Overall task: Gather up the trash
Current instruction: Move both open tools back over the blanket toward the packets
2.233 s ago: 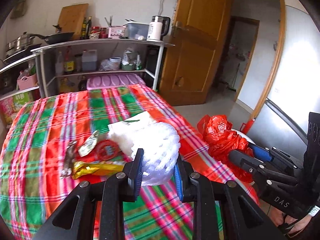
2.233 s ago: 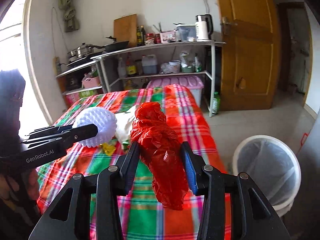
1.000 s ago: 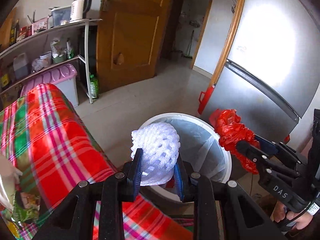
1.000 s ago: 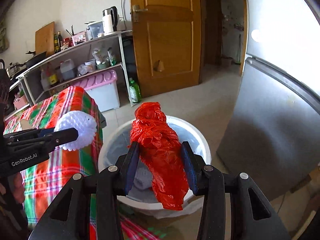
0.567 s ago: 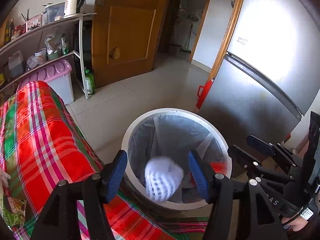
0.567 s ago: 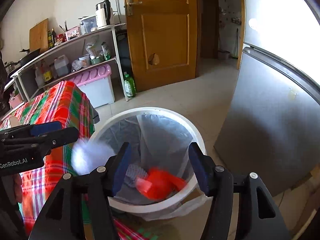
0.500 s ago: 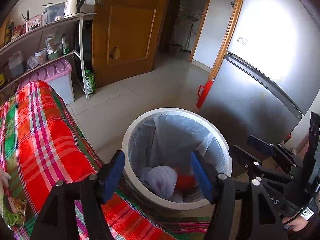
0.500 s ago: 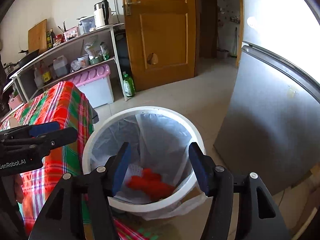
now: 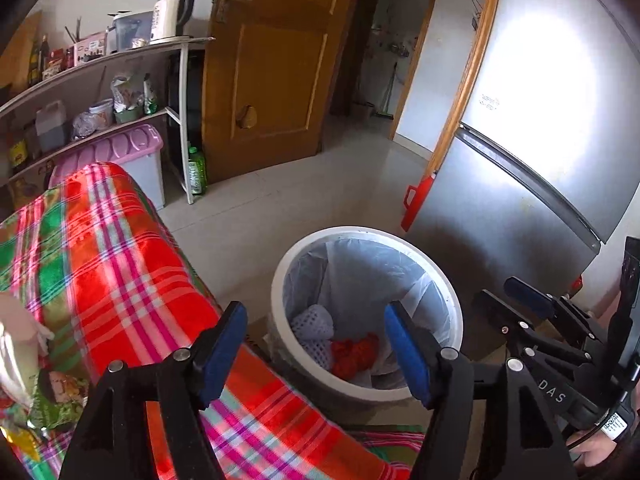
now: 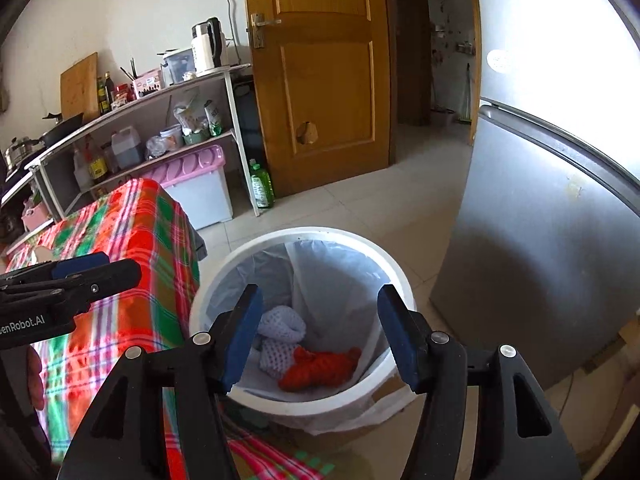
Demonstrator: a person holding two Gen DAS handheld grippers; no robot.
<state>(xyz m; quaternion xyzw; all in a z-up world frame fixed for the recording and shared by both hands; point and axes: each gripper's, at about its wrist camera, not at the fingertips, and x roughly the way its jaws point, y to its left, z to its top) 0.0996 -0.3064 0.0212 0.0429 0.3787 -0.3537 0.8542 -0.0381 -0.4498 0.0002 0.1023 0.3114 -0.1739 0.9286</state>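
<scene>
A white trash bin [image 9: 448, 308] lined with a clear bag stands on the floor beside the table; it also shows in the right wrist view [image 10: 400, 272]. Inside lie a white foam net [image 9: 314, 324] [image 10: 280, 332] and a red plastic bag [image 9: 356, 354] [image 10: 320, 368]. My left gripper [image 9: 316, 344] is open and empty, above the bin's near rim. My right gripper [image 10: 320, 332] is open and empty over the bin. Snack wrappers [image 9: 56, 396] lie on the table at the far left.
The table with a red and green plaid cloth [image 9: 100, 272] is left of the bin. A steel fridge [image 9: 520, 200] stands right of it. A shelf rack [image 10: 160, 128], a pink-lidded box [image 10: 196, 184] and a wooden door [image 10: 320, 80] are behind.
Both grippers swung from the table to the bin, opened, and dropped the white foam net and the red bag into it. Both pieces now rest at the bottom.
</scene>
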